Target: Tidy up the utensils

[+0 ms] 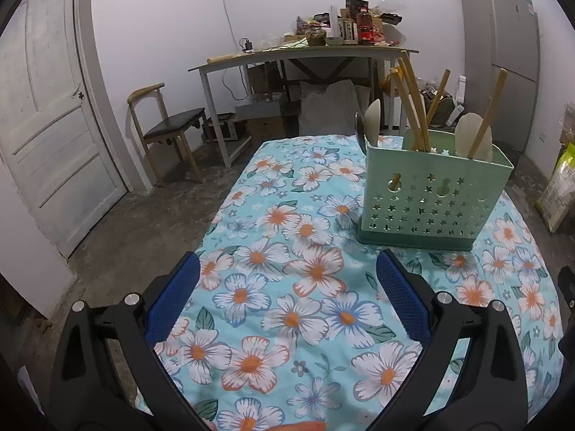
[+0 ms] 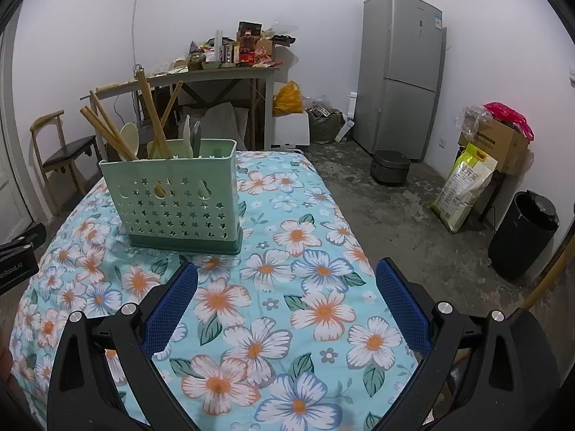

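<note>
A pale green utensil holder [image 1: 431, 197] with star-shaped holes stands on the flowered tablecloth [image 1: 287, 287]. Wooden chopsticks [image 1: 413, 107], pale spoons [image 1: 372, 120] and a dark utensil stand upright in it. The holder also shows in the right wrist view [image 2: 176, 197], with chopsticks [image 2: 151, 115] and spoons [image 2: 129, 136] inside. My left gripper [image 1: 287, 269] is open and empty, above the cloth, near and left of the holder. My right gripper [image 2: 287, 276] is open and empty, near and right of the holder. No loose utensils show on the cloth.
The left gripper's body [image 2: 18, 255] shows at the left edge of the right wrist view. Beyond the table are a cluttered desk [image 1: 305, 54], a chair [image 1: 169, 125], a door [image 1: 46, 125], a fridge [image 2: 402, 72], a black bin [image 2: 521, 233] and a rice cooker [image 2: 390, 167] on the floor.
</note>
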